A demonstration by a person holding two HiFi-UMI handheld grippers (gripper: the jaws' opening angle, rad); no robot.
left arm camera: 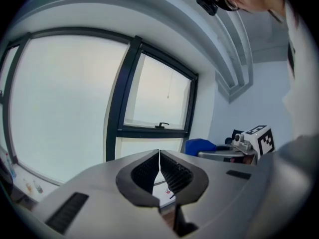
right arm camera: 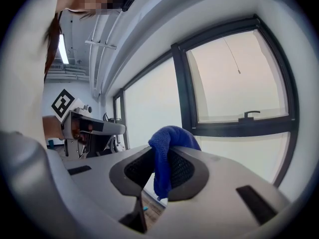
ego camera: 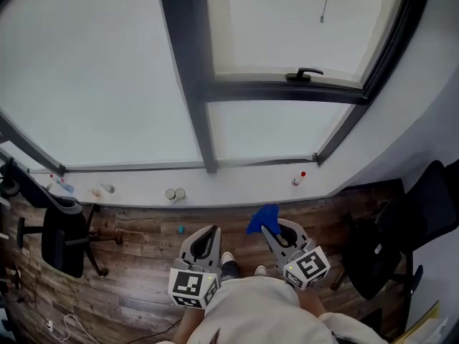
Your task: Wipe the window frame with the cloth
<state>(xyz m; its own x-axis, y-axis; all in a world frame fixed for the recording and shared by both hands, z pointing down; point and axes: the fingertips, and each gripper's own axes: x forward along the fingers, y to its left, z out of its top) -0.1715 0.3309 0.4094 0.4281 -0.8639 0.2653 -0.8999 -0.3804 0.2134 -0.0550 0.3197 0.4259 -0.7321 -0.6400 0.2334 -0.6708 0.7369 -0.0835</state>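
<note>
A blue cloth point(ego camera: 263, 217) is pinched in my right gripper point(ego camera: 271, 227), bunched above the jaws and hanging between them point(right arm camera: 163, 158). My left gripper point(ego camera: 207, 236) is shut with nothing in it, its ribbed pads meeting point(left arm camera: 159, 169). Both are held low over the wooden floor, short of the window. The dark window frame point(ego camera: 188, 70) has a vertical post, a horizontal bar point(ego camera: 280, 92) with a black handle point(ego camera: 304, 73), and a slanted right post. In the right gripper view the frame point(right arm camera: 183, 93) and handle point(right arm camera: 249, 115) stand ahead; the left gripper view shows the post point(left arm camera: 119, 98).
A white sill point(ego camera: 215, 185) carries small items: a red-capped bottle point(ego camera: 298, 180), two tins point(ego camera: 175, 194), other small things at left. Black office chairs stand at left point(ego camera: 61, 235) and right point(ego camera: 401, 228). A pull cord point(ego camera: 326, 2) hangs by the upper pane.
</note>
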